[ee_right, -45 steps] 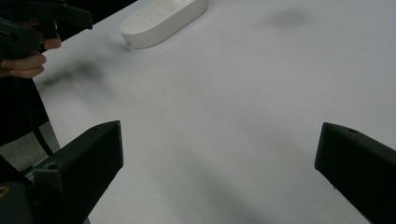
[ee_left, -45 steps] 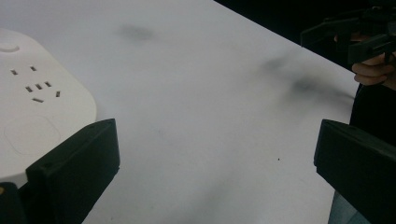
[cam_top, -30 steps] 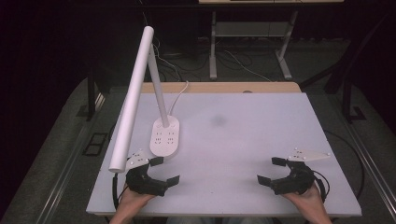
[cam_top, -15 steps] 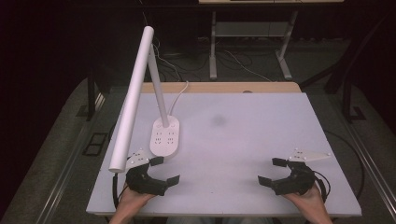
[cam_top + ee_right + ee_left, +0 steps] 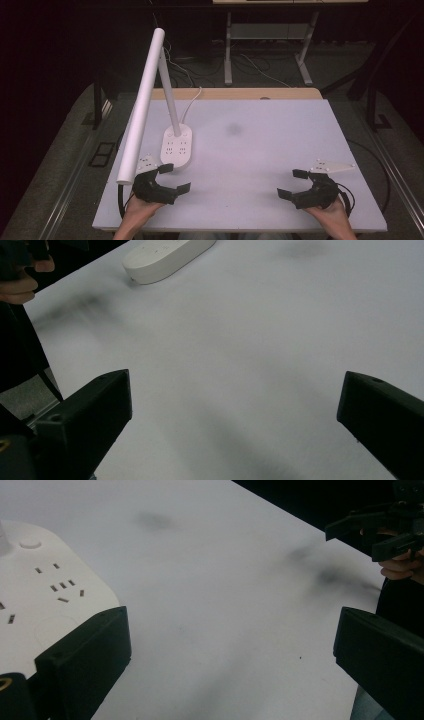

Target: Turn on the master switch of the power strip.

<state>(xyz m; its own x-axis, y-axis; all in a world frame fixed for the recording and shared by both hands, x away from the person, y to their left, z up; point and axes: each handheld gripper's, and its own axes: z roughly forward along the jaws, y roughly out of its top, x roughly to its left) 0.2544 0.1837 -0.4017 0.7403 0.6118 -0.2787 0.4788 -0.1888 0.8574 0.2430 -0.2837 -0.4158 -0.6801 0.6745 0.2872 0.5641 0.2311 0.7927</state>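
Observation:
A white desk lamp with a long tube head [image 5: 140, 107] stands on an oval base with power sockets [image 5: 177, 145] at the table's left. My left gripper [image 5: 174, 178] rests near the front left edge, just in front of that base, jaws wide open and nothing between them. In the left gripper view the socket base [image 5: 47, 595] lies right beside the left jaw. My right gripper [image 5: 293, 183] sits near the front right edge, open and empty. The right gripper view looks across bare table toward the lamp base [image 5: 167, 257].
The white table [image 5: 260, 150] carries a faint dark smudge [image 5: 233, 129] near its middle. The lamp's white cord [image 5: 192, 102] runs off the back edge. Beyond the table are a desk frame [image 5: 265, 40] and floor cables. The other hand and gripper [image 5: 390, 527] appear far off.

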